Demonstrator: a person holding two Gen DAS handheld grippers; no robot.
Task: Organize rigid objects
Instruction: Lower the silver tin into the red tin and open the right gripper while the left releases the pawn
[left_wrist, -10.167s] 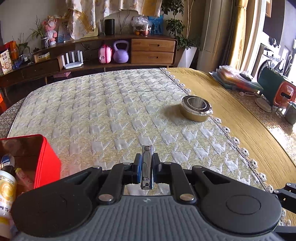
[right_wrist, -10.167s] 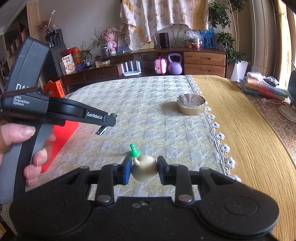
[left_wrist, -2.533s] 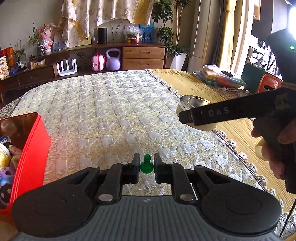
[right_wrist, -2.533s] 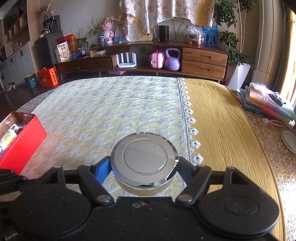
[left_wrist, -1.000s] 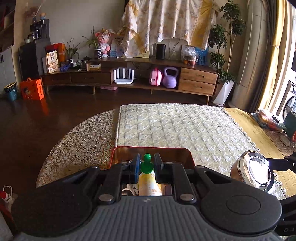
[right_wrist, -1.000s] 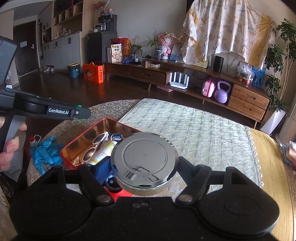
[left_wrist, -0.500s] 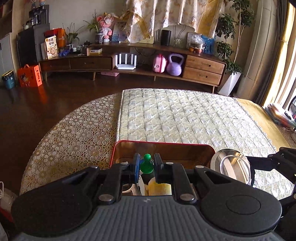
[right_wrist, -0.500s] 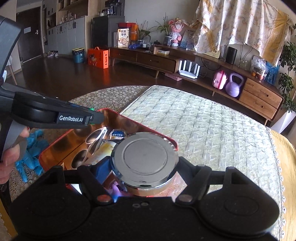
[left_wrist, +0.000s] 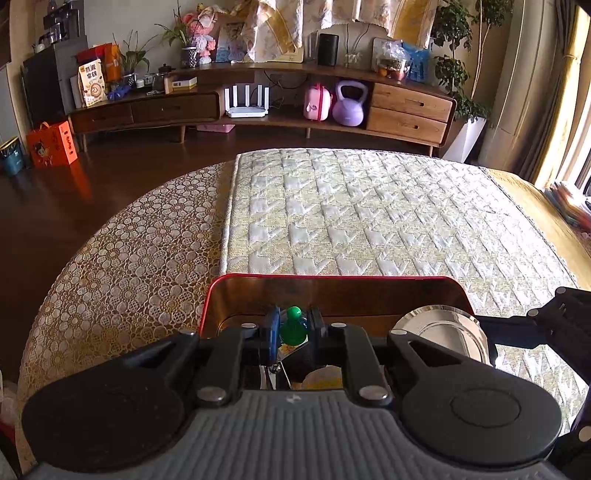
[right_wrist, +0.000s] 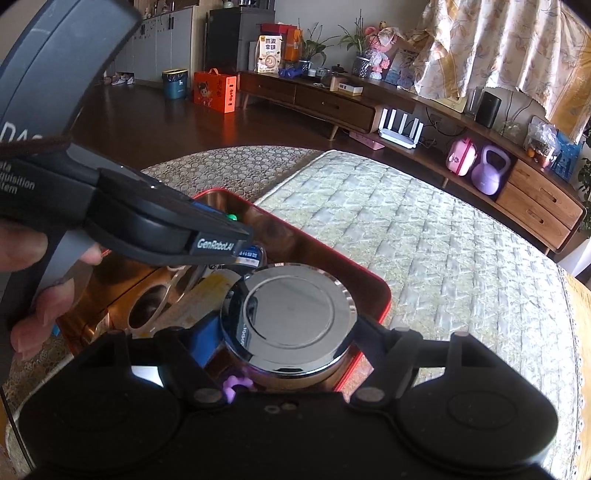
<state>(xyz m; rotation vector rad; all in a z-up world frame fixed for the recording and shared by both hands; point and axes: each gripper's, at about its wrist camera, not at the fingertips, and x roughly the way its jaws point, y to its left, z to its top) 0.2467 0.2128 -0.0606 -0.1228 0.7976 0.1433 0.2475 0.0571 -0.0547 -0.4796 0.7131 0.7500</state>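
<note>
My left gripper (left_wrist: 293, 328) is shut on a small green pawn (left_wrist: 293, 325) and holds it over the open red tin box (left_wrist: 332, 277). The green pawn also shows in the right wrist view (right_wrist: 232, 217), at the tip of the left gripper (right_wrist: 236, 236). My right gripper (right_wrist: 291, 325) is shut on a round shiny metal tin (right_wrist: 295, 314) and holds it over the near right corner of the red box (right_wrist: 380, 291). The metal tin also shows in the left wrist view (left_wrist: 439, 332). The box holds sunglasses (right_wrist: 155, 306), a yellow bottle (right_wrist: 207, 291) and other small items.
The box sits on a round table where a lace cloth (left_wrist: 140, 251) meets a quilted cream runner (left_wrist: 369, 214). A yellow cloth (left_wrist: 535, 195) covers the right side. A wooden sideboard (left_wrist: 258, 99) stands behind, across dark floor.
Both grippers have come lower and closer over the red box. The metal tin now hangs just above the box's contents. The pawn stays held.
</note>
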